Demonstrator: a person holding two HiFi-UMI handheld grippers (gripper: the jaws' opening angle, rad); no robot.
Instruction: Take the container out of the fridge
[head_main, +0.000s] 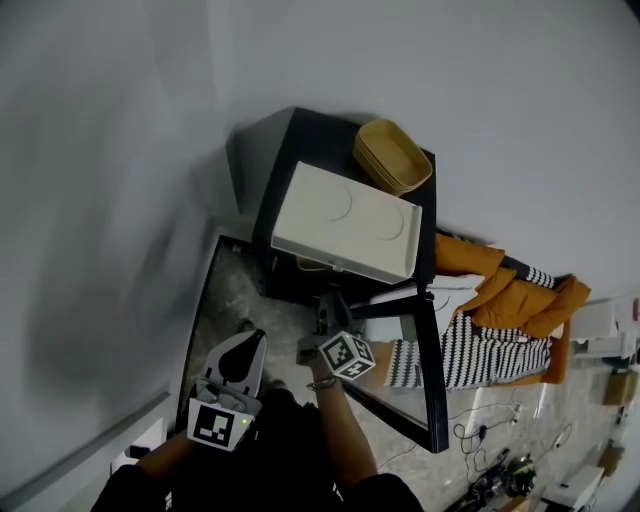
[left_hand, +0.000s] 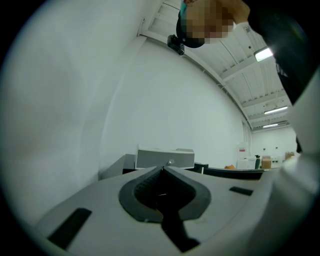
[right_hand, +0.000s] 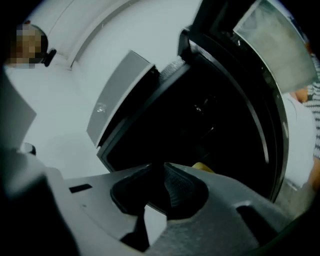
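Looking down, head view: fridge door (head_main: 430, 385) stands open; my right tool (head_main: 323, 318) sits at the opening to reach in, and my left tool (head_main: 252, 340) is held aside by the door. Left gripper view: jaws together, empty, facing the white box (left_hand: 165, 158) on top. Right gripper view shows best what's likely the container (right_hand: 202, 167), yellow, inside the fridge (right_hand: 200, 115); jaws together, empty.

**Black sleeves, pale grey grippers**

The person wears black sleeves (head_main: 372, 492) and a thin wristband (head_main: 321, 384). The left gripper (head_main: 250, 340) and right gripper (head_main: 325, 312) are pale grey shells with dark ribbed pads (left_hand: 145, 187). A black-and-white marker cube (head_main: 215, 425) sits at seven o'clock from the left tips, and another cube (head_main: 347, 355) at five o'clock from the right.
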